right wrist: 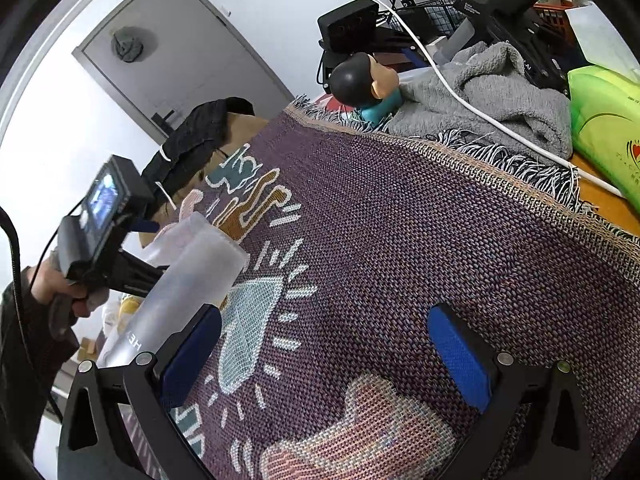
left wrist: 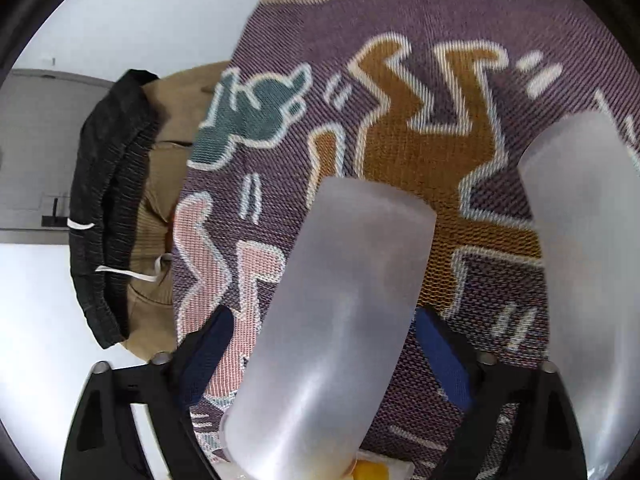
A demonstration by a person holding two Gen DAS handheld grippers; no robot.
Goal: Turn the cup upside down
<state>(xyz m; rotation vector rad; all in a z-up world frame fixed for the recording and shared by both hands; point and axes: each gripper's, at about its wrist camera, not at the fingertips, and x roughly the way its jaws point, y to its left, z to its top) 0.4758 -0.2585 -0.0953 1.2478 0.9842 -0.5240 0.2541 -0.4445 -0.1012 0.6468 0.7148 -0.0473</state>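
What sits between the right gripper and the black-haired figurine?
Nothing but bare patterned cloth between the right gripper and the figurine. The right wrist view shows this.

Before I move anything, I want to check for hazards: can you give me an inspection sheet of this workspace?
Surface: patterned purple rug, fringed at the far edge.
Job's things: tilted cup, frosted, between the fingers of the left tool; second cup beside it.
Clutter: doll, grey towel, green bag, all beyond the rug.
Grippers: left tool around the tilted cup, contact unclear; right tool open, empty.
Cables: white cable across the towel.
Surroundings: grey door, dark garment.
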